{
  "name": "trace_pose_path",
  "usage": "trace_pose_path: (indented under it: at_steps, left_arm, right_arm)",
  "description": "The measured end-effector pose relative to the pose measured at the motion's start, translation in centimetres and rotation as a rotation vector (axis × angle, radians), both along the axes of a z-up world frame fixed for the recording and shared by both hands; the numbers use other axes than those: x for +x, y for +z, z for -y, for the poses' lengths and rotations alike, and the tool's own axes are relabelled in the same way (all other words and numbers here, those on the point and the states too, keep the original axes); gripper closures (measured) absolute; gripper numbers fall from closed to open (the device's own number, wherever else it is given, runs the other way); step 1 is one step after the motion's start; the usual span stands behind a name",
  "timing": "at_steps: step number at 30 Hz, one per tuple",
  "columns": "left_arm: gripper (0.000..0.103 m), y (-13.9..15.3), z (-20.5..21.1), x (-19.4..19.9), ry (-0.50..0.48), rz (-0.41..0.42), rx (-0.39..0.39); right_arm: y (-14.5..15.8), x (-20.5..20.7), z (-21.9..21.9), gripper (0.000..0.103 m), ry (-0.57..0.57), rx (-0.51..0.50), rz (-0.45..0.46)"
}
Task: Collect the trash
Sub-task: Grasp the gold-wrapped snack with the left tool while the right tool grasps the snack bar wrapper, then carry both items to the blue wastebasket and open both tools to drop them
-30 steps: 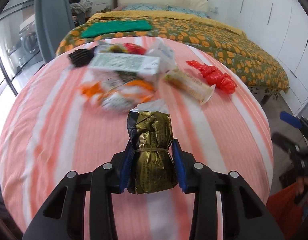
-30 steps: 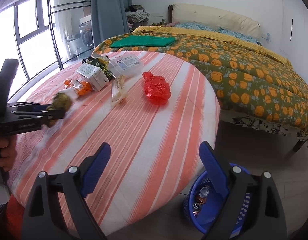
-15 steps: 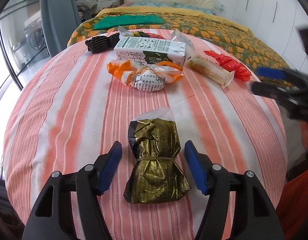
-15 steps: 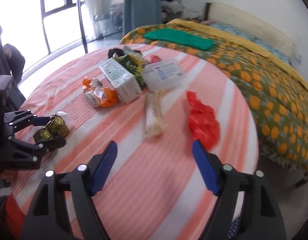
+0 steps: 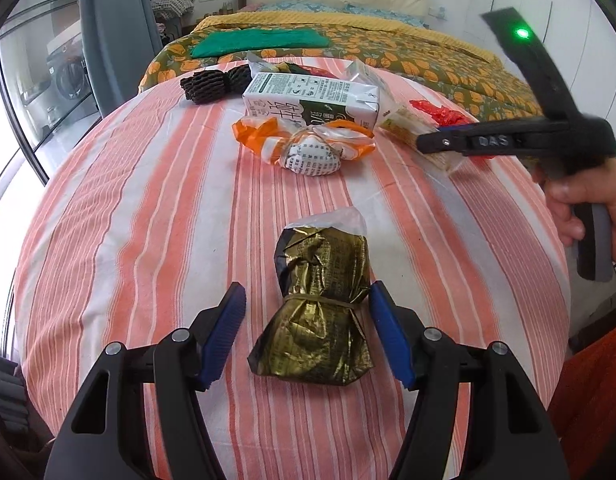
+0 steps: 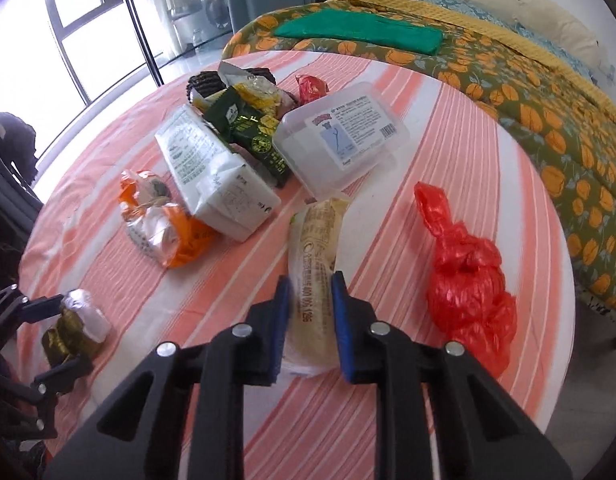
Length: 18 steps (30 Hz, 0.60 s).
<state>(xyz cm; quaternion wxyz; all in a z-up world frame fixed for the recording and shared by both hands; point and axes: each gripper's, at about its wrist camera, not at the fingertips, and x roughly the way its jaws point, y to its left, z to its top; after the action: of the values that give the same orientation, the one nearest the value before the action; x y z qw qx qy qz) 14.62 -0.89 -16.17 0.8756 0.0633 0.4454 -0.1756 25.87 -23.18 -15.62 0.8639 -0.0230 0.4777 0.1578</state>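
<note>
Right wrist view: cream packet (image 6: 314, 276) lies lengthwise on the table (image 6: 388, 420), its middle between the fingers of the right gripper (image 6: 310, 316). Fingers closing; blue pads look to be on both flanks of the packet, near pressed together. Packet soft and slippery-looking.

Risks, judged from this:
- Grip sits at mid-length, so both ends may droop on lifting. Film could slide out between the pads.
- Fingertips low to the striped cloth. A pinch of cloth with the packet would drag the cloth and everything on it.
- Red bag (image 6: 468, 292) just right of the fingers, apart from them. A sideways swing on lift could knock it toward the table edge.
- Carton (image 6: 215, 184) and orange wrapper (image 6: 163, 228) ahead-left, clear tub (image 6: 344, 140) ahead; packet's far end lies close to the tub and may nudge it.

Left wrist view: gold bundle (image 5: 320, 308) rests on the table between the fingers of the left gripper (image 5: 308, 336). Fingers half spread and drifting inward, clear gaps both sides, nothing pinched. The bundle sits unsecured, so it stays behind if that hand lifts now.

Both hands work close together; a crossing path risks collision.
</note>
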Motion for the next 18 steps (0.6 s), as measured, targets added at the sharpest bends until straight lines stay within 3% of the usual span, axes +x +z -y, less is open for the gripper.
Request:
trace_pose_path:
  at_steps: [9,18]
  left_arm:
    - [0.059,0.0,0.8,-0.2,-0.019,0.008,0.000]
    - [0.063,0.6,2.9,-1.6,-0.042,0.031,-0.039]
  right_arm:
    - [1.3,-7.6,1.6,0.084,0.044,0.086,-0.008]
    - [0.8,-13.8,4.0,0.084,-0.001,0.127,0.036]
